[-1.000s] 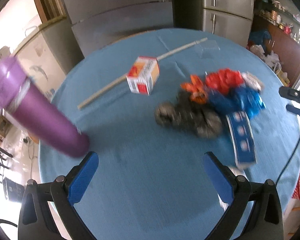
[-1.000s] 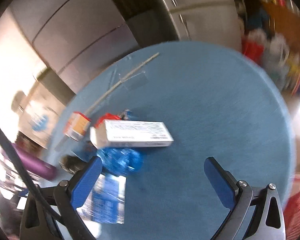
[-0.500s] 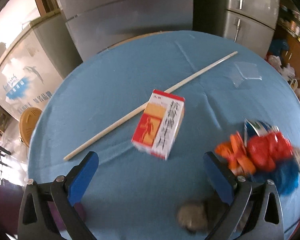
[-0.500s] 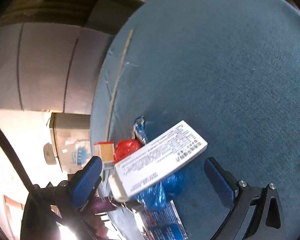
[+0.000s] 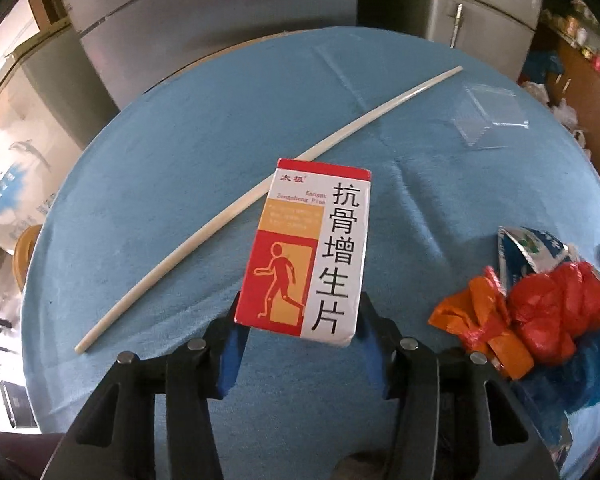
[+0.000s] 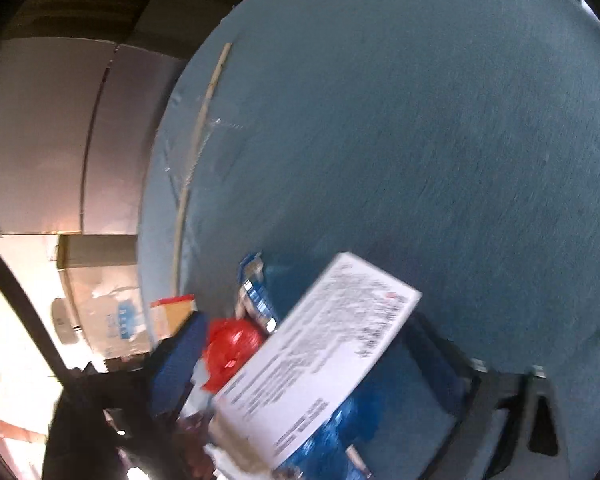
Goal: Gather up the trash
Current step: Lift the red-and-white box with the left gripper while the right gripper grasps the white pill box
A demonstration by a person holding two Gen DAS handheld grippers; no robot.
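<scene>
Left claw clamps the medicine box, right claw works at the trash pile

The red-and-white medicine box [image 5: 306, 256] sits on the blue table [image 5: 188, 152], pinched at its near end by the narrowed left claw [image 5: 300, 350]; lift it straight, clear of the long stick [image 5: 260, 196]. The right claw [image 6: 312, 364] straddles a white carton [image 6: 320, 360] over crumpled wrappers [image 6: 230, 346], but blur hides whether it grips
</scene>
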